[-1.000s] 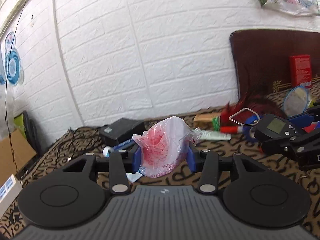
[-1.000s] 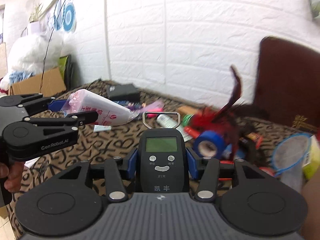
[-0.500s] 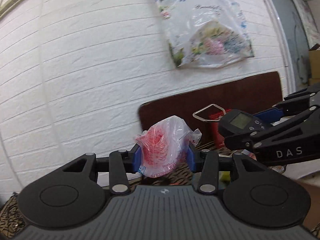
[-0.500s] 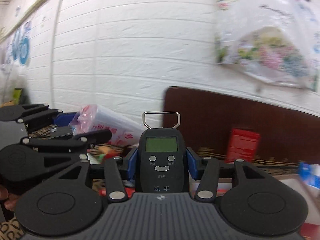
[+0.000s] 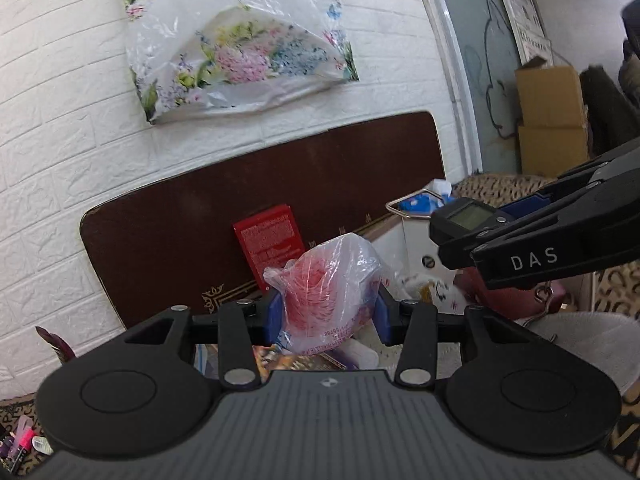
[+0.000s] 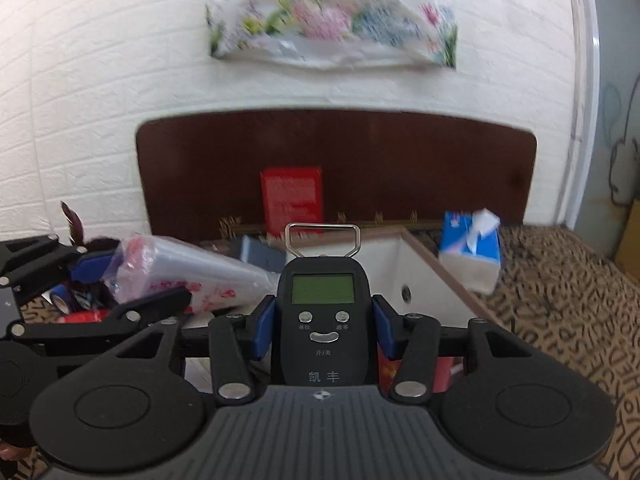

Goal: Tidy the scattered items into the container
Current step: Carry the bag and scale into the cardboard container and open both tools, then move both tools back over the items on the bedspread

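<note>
Container (image 6: 424, 276), a white open-topped box with a thin wooden rim and one round hole in its inner wall, sits just beyond the jaws of the right gripper (image 6: 323, 322), a little to their right. Those jaws are clamped on one black digital hand scale (image 6: 323, 320), upright between the two blue pads, with a grey-green screen, three buttons and a wire hanging loop at its top.

The left gripper (image 5: 327, 316) has its jaws pressed against one crinkled clear plastic bag (image 5: 330, 296) holding a stack of red-printed pieces; in the right wrist view the bag reads as a long cone lying to the left of the scale. In the left wrist view the scale hangs above and to the right of the left jaws, with the box behind it.

Past the box, one blue and white tissue pack (image 6: 472, 252) rests on the leopard-print cover (image 6: 560, 300), to the right of the right jaws. One red rectangular carton (image 6: 292, 204) leans on the dark brown, round-cornered headboard (image 6: 400, 160) straight ahead of them. On the white embossed brick wall (image 6: 100, 100) above hangs one glossy flower-printed plastic bag (image 6: 332, 24). Far right of the left jaws, two cardboard boxes (image 5: 550, 120) stand stacked.
</note>
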`<state>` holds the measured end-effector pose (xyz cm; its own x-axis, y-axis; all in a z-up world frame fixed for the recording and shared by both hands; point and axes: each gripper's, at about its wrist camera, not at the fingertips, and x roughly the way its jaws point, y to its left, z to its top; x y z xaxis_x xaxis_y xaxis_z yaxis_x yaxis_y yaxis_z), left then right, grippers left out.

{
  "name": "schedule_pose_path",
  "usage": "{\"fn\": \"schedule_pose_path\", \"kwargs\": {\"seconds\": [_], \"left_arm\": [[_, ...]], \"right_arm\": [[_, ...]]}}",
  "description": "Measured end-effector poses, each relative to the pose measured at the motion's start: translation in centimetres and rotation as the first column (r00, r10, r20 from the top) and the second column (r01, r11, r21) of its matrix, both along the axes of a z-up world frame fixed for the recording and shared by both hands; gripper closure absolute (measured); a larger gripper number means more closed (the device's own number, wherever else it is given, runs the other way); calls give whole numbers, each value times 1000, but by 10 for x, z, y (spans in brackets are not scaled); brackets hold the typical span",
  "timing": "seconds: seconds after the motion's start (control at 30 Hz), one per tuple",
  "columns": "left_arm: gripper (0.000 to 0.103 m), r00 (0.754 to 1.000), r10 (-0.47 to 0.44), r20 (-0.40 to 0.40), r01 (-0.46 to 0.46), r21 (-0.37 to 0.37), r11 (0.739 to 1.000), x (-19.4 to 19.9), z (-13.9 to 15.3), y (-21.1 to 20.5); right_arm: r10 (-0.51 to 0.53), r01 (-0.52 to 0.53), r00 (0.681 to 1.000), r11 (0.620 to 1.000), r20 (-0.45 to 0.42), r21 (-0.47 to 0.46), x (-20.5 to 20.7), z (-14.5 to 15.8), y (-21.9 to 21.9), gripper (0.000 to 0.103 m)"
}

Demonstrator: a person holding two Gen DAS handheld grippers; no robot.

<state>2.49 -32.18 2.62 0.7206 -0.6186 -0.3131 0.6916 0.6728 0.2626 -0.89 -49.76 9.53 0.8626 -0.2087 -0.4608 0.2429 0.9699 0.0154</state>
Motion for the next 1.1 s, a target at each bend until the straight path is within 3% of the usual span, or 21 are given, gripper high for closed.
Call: {"fn": "schedule_pose_path", "kwargs": {"seconds": [0.1, 0.2, 0.27, 0.3, 0.67, 0.8, 0.87, 1.1], "left_arm": [[53, 1000, 14, 19, -15, 24, 1000, 3, -7, 0], [32, 1000, 26, 14, -26, 55, 998, 8, -11, 3], [25, 999, 34, 32, -36, 59, 998, 8, -13, 7], [24, 998, 35, 45, -37, 54, 998, 6, -13, 11], [19, 995, 93, 31, -92, -30, 995, 1, 5, 72], [19, 992, 121, 41, -119, -45, 992, 3, 2, 89], [19, 989, 144, 36, -142, -48, 989, 5, -1, 105], [19, 960, 281, -3, -281, -2, 960, 28, -28, 156]], "right_arm": [[-18, 19, 999, 1000, -43, 17, 4, -17, -3, 54], [-12, 15, 998, 999, -59, 46, 8, -26, -2, 51], [-6, 9, 998, 999, -57, 49, 9, -26, 5, 44], [-7, 9, 999, 999, -54, 42, 8, -24, 9, 37], [20, -14, 999, 992, 47, -122, -1, 21, 62, 28], [28, -10, 996, 979, 84, -204, -5, 34, 88, 15], [37, -12, 993, 974, 109, -228, -8, 41, 98, 14], [214, -194, 971, 966, 111, -168, 7, 42, 150, 14]]}}
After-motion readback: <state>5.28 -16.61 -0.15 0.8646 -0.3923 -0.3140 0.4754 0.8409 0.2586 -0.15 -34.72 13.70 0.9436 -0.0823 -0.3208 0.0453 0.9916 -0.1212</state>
